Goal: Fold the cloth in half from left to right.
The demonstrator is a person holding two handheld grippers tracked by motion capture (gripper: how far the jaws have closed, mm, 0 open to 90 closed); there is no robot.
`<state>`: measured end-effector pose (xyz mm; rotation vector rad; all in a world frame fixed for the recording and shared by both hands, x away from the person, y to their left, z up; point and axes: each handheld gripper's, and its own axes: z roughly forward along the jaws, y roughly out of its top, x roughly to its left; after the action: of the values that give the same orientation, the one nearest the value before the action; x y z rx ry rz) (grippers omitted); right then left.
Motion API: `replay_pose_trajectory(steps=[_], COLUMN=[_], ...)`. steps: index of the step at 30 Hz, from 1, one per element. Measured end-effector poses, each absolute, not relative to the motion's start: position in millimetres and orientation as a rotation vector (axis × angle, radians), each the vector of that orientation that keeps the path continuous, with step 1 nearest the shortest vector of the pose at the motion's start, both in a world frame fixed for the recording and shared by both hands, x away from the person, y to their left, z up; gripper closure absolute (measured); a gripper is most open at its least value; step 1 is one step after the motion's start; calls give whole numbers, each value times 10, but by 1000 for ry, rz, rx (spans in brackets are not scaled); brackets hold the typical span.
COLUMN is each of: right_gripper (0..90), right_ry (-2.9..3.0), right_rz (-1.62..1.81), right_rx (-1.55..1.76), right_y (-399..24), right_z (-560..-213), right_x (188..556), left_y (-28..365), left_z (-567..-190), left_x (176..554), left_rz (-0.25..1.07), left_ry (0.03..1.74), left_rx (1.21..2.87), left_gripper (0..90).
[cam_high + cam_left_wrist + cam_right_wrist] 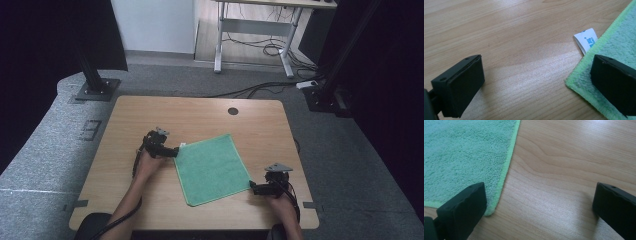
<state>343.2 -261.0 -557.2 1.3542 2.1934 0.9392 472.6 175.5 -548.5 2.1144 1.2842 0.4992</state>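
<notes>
A green square cloth (212, 168) lies flat and slightly turned on the wooden table (125, 120). My left gripper (172, 151) is at the cloth's near-left corner, open, with one jaw over the cloth (621, 45) and the other over bare wood; its midpoint (536, 82) is above the table. A white care label (586, 41) sticks out from the cloth's edge there. My right gripper (254, 188) is at the cloth's near-right corner, open, its midpoint (539, 207) over wood, its left jaw just above the cloth (461, 157) corner.
The table has a round cable hole (233, 111) near its far edge. Black frame posts (92, 75) stand on the grey carpet behind the table, and a desk with cables (260, 45) is farther back.
</notes>
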Motion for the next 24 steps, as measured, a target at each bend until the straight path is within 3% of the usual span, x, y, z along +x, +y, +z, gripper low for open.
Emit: replay_pose_trajectory(steps=[24], right_gripper=[0], right_ry=[2233], right_rz=[927], right_rx=[1321], right_y=[-2549], right_z=[-5499], right_x=[3441], left_y=[1776], left_z=[-5485], left_x=[4696], left_rz=[485], left_ry=[1289], left_rx=[2097], left_gripper=[42])
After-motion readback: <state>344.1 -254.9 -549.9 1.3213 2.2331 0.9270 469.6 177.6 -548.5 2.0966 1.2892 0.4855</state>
